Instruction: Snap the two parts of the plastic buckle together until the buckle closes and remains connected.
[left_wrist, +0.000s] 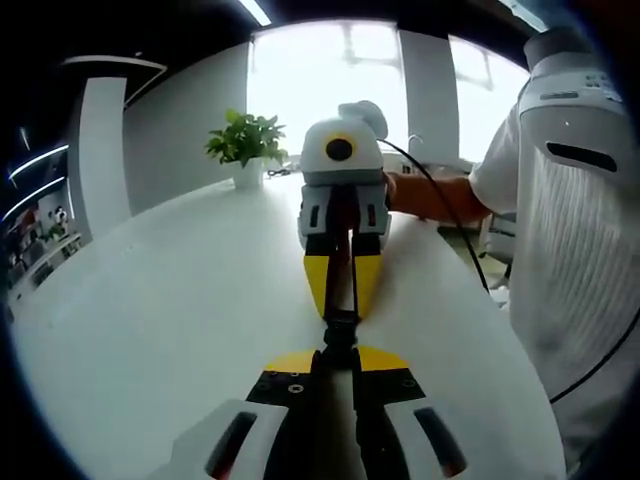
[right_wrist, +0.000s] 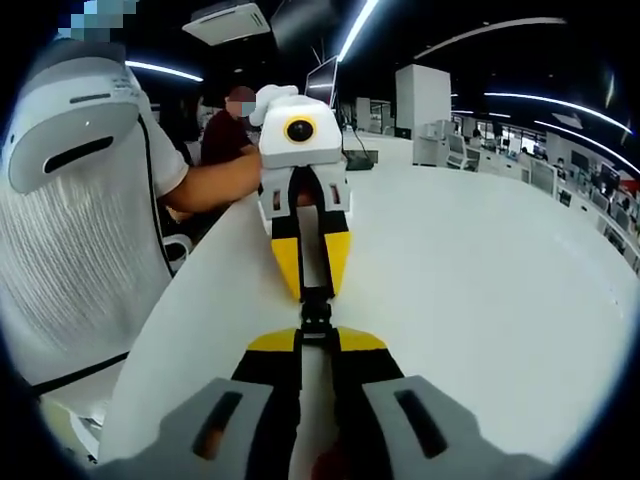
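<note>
So both grippers meet nose to nose over the white table (left_wrist: 150, 330), buckle between them. Left gripper (left_wrist: 338, 352) has its jaws pinched narrow on one end of the black buckle (left_wrist: 340, 335); right gripper (right_wrist: 316, 338) is likewise clamped narrow on the other end of it.

Why held like this: the two grippers face each other along one line, so each can push its buckle part straight into the other, low over the tabletop (keeps the parts in both cameras). From the right gripper view the buckle reads as one short dark piece spanning the gap between the two sets of yellow-tipped jaws, so my guess is the halves are mated or close to it. Can't tell whether the catch has actually latched; too small and dark.

Further out: a person in a white ribbed shirt (left_wrist: 580, 250) stands at the table edge, cable (left_wrist: 450, 215) trailing from the gripper. Potted plant (left_wrist: 246, 145) sits at the far side, well apart from the work.

Writing or brands: none readable on grippers, buckle or table.
</note>
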